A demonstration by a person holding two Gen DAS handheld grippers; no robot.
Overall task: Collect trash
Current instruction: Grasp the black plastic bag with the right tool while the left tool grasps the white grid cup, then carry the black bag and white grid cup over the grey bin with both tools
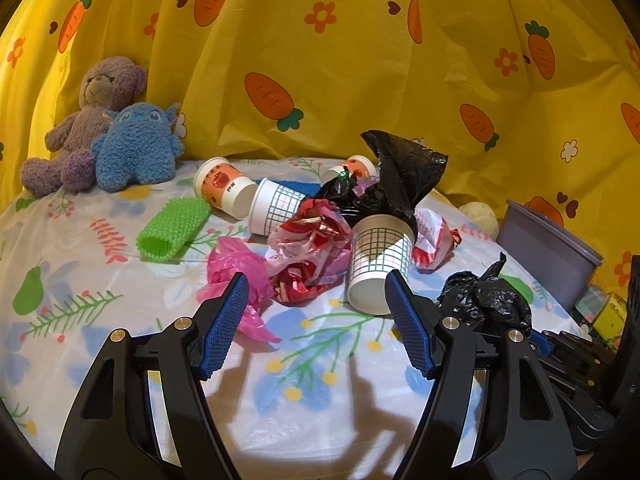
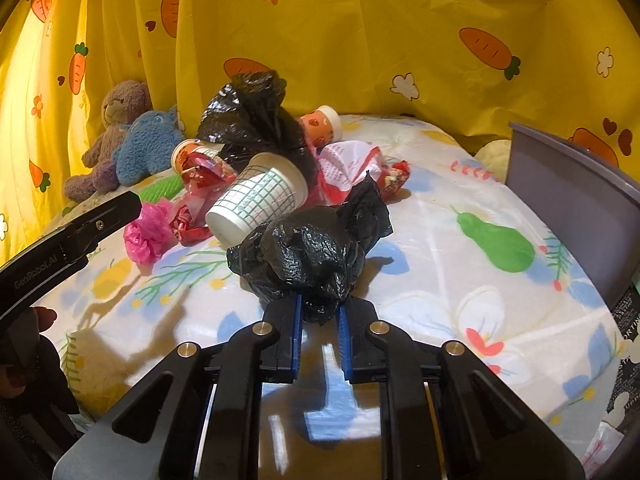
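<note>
We see a yellow curtain [image 1: 360,80] printed with orange carrots behind a white bedsheet [image 1: 320,380] patterned in green pears and blue flowers. On it lie green-checked white cups [image 1: 380,260], black bags [image 2: 304,256], pink plastic [image 1: 236,268], a purple bear [image 1: 88,120], and a blue plush [image 1: 136,148].

Open left tongs [image 1: 316,300] near checked cup [image 1: 378,264]

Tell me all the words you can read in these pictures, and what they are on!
"GenRobot.AI": on the black arm of the left gripper, at the left of the right wrist view.
"...RTING": part of a word on dark packaging at the right edge; the rest is cut off.
Print on the orange paper cup and the red-and-white wrapper: too small and blurred to read.
</note>
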